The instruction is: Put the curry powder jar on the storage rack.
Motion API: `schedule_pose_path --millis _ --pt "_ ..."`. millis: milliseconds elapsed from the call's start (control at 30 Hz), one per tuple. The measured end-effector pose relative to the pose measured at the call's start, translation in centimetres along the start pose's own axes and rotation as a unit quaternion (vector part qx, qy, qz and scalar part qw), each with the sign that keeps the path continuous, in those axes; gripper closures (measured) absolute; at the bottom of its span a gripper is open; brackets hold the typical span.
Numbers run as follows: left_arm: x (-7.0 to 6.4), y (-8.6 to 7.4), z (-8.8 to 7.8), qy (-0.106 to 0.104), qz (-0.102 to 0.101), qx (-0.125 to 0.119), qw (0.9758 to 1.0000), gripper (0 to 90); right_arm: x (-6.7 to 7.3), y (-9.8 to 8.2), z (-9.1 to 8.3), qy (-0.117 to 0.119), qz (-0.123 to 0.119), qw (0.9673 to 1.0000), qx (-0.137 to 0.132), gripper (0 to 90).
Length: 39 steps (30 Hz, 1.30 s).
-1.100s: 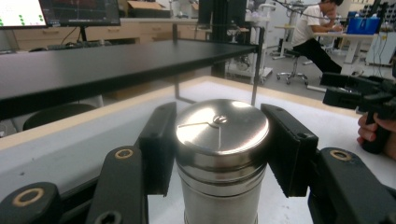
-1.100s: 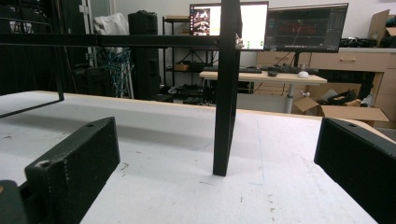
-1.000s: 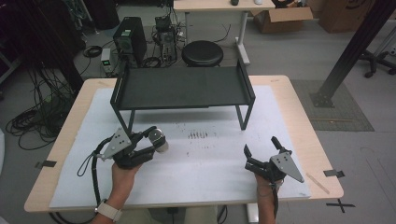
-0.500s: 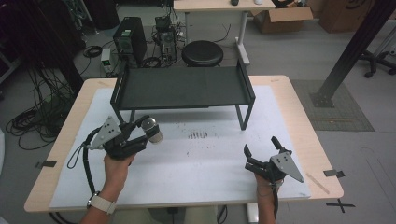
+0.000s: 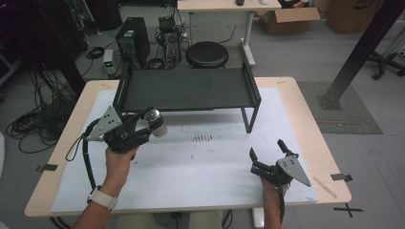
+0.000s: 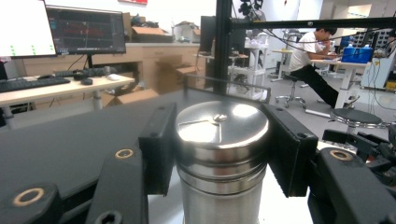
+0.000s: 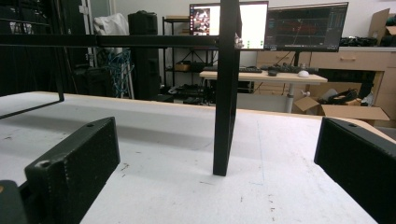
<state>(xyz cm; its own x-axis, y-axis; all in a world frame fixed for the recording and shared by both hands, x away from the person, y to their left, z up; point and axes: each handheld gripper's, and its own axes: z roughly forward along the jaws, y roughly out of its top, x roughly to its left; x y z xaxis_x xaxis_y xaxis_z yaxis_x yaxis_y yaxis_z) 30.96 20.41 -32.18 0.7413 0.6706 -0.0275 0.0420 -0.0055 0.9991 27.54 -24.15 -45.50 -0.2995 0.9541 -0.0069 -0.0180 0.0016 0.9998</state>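
A steel canister [image 5: 156, 123] with a flat round lid [image 6: 219, 126] is held off the table by my left gripper [image 5: 148, 128], whose two black pads press its sides just below the lid. It hangs at the front left corner of the black raised tray [image 5: 186, 89], about level with the tray's floor [image 6: 70, 140]. Near the table's front right, my right gripper [image 5: 268, 154] rests low over the white mat [image 5: 200, 162], its jaws wide apart with nothing between them. It faces the tray's front right leg [image 7: 226, 93].
The tray stands on thin black legs at the back middle of the table, with open room beneath it. A patch of dark scuff marks [image 5: 203, 138] lies on the mat. A round stool [image 5: 207, 53] and computer cases [image 5: 133, 38] stand on the floor behind the table.
My left gripper has risen with the canister and moved away from me, up to the tray's front left corner. The right gripper has stayed in place.
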Motion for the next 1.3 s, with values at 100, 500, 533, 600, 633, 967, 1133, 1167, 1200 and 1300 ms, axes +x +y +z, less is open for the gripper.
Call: schedule_pose_path --millis 100,500,533,600,633,967,1133,1167,1200,1300 --pt "0.1 0.5 0.2 -0.001 0.0 -0.002 1.0 48.8 0.0 0.0 0.0 0.0 0.0 1.0 0.0 0.0" --pt "1.3 2.0 1.2 0.003 -0.006 -0.01 0.9999 48.9 0.0 0.0 0.0 0.0 0.0 1.0 -0.001 0.0" --pt "1.6 2.2 1.3 0.003 -0.008 -0.01 0.9999 48.9 0.0 0.0 0.0 0.0 0.001 1.0 -0.001 0.0" --pt "1.9 2.5 1.6 0.004 -0.009 -0.011 0.9999 48.9 0.0 0.0 0.0 0.0 0.001 1.0 -0.001 0.0" --pt "2.1 2.6 1.7 0.005 -0.01 -0.012 0.9999 48.9 0.0 0.0 0.0 0.0 0.002 1.0 -0.001 0.0" --pt "3.3 3.5 3.3 0.005 -0.018 -0.01 0.9998 48.9 -0.1 0.0 0.0 0.0 0.002 1.0 0.0 0.0" --pt "3.6 4.1 4.3 0.006 -0.012 -0.006 0.9999 48.9 -0.1 0.0 0.0 0.0 0.003 1.0 0.0 0.0" --pt "3.7 4.2 4.6 0.006 -0.012 -0.006 0.9999 48.9 -0.1 0.0 0.0 0.0 0.003 1.0 0.0 0.0" --pt "3.7 4.4 4.8 0.005 -0.011 -0.005 0.9999 48.9 -0.1 0.0 0.0 0.0 0.003 1.0 0.0 0.0" --pt "4.0 4.8 5.7 0.007 -0.004 -0.001 1.0 48.9 -0.1 0.0 0.0 0.0 0.004 1.0 0.0 0.0"
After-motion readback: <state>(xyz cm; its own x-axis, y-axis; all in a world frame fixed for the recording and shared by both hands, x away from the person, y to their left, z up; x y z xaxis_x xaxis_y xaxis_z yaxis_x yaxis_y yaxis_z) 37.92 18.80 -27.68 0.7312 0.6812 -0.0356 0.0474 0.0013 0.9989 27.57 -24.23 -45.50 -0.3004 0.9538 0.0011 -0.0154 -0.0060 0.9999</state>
